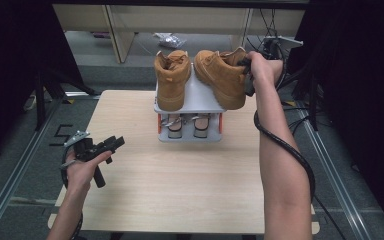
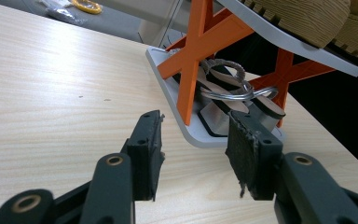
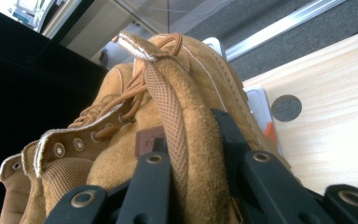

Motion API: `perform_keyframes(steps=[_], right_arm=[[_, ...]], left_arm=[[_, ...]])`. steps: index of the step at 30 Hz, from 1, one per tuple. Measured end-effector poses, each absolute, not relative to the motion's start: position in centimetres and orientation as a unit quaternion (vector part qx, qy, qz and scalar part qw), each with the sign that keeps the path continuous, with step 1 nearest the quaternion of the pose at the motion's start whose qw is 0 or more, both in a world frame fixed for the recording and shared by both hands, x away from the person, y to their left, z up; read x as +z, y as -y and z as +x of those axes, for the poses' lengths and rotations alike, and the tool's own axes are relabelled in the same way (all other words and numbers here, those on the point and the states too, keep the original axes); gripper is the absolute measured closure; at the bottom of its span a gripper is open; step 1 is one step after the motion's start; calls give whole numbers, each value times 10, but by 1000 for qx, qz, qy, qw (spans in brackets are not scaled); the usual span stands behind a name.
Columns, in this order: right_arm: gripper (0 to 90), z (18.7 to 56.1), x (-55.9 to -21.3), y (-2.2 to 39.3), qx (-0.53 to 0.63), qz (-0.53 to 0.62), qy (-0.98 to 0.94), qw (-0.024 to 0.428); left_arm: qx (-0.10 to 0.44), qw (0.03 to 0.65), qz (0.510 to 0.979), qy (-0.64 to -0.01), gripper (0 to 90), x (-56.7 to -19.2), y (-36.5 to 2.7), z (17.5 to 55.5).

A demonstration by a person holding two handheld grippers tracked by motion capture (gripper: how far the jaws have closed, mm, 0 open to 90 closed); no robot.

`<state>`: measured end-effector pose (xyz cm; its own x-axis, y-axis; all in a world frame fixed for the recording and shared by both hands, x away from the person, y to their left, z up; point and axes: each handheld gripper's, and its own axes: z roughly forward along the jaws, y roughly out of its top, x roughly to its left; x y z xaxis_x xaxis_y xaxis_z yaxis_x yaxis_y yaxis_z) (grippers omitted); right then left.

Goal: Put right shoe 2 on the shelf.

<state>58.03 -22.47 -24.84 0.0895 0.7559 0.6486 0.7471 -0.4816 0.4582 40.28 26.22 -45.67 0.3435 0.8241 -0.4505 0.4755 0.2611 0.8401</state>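
right claw [image 1: 246,75] clamps right boot's [image 1: 223,75] heel collar, toe pointing left along the rack's top shelf [image 1: 198,98] | left claw [image 1: 111,145] open, empty, well apart over worktop [image 1: 180,180]

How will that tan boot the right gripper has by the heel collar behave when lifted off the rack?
The tan boot will probably hang toe-down, since the right gripper pinches only its padded collar. That soft collar may flex. Its thick sole suggests some weight, so it could swing.

Open tabletop [image 1: 180,185] before the shoe rack [image 1: 190,102]
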Motion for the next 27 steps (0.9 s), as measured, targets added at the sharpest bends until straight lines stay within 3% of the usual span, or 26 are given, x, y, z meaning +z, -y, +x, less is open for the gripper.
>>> perform_keyframes(steps=[11,21,27], right_arm=[[726,582,-252,213,438,733,-521,16],[509,581,-254,212,467,701,-538,37],[460,579,-252,210,471,697,-538,46]], left_arm=[[152,570,589,-552,541,-456,-262,403],[152,570,593,-547,540,-457,-259,403],[153,569,594,-547,539,-457,-260,402]])
